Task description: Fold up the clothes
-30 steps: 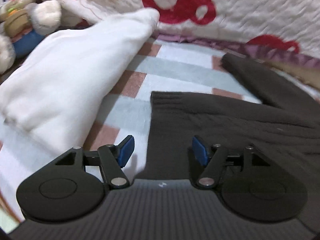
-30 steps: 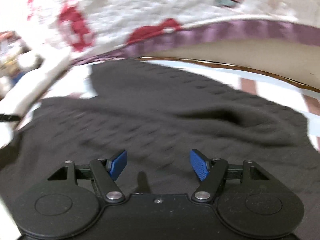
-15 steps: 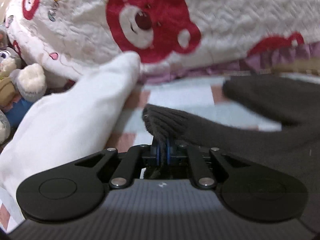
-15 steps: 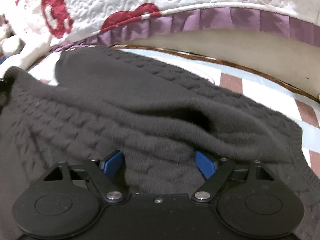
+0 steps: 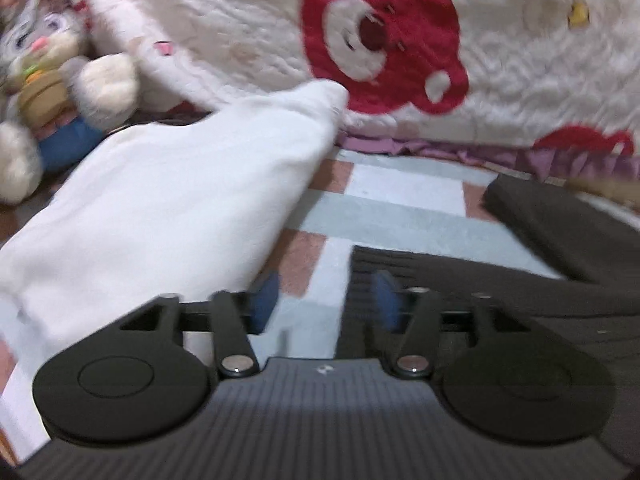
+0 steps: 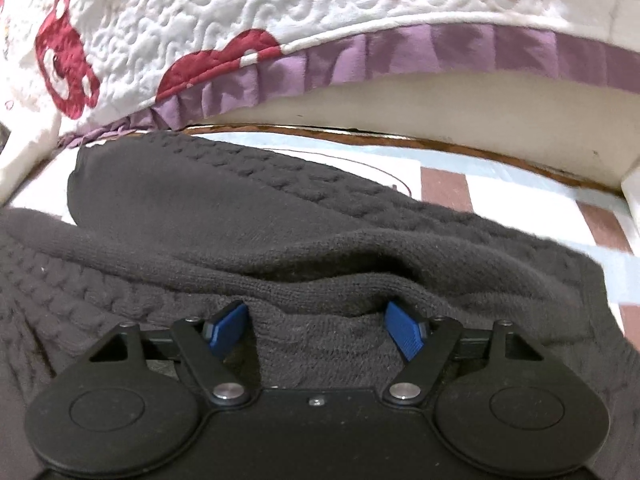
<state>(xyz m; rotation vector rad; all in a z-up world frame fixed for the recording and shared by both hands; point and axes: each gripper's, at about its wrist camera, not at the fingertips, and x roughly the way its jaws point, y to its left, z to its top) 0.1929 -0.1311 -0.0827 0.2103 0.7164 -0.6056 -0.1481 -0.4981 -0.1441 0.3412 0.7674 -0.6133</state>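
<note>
A dark brown cable-knit sweater [image 5: 480,292] lies flat on the checked sheet [image 5: 400,208]. Its ribbed hem edge runs just under the right finger of my left gripper [image 5: 325,298]. That gripper's jaws are opening and hold nothing. In the right wrist view the sweater [image 6: 280,232] fills the foreground with a raised fold across it. My right gripper [image 6: 316,320] sits low on the knit, its jaws closing. A bulge of fabric lies between the blue pads [image 6: 404,330], which do not pinch it.
A folded white garment [image 5: 180,208] lies left of the sweater. Behind stands a white quilt with red bears [image 5: 400,40] and a purple frill [image 6: 400,56]. A plush toy [image 5: 40,80] sits far left. A cream bed edge [image 6: 440,108] borders the sheet.
Half a second ago my left gripper was shut on the sweater's ribbed hem and held it lifted; now it has let go and the hem lies flat. My right gripper sank onto the knit.
</note>
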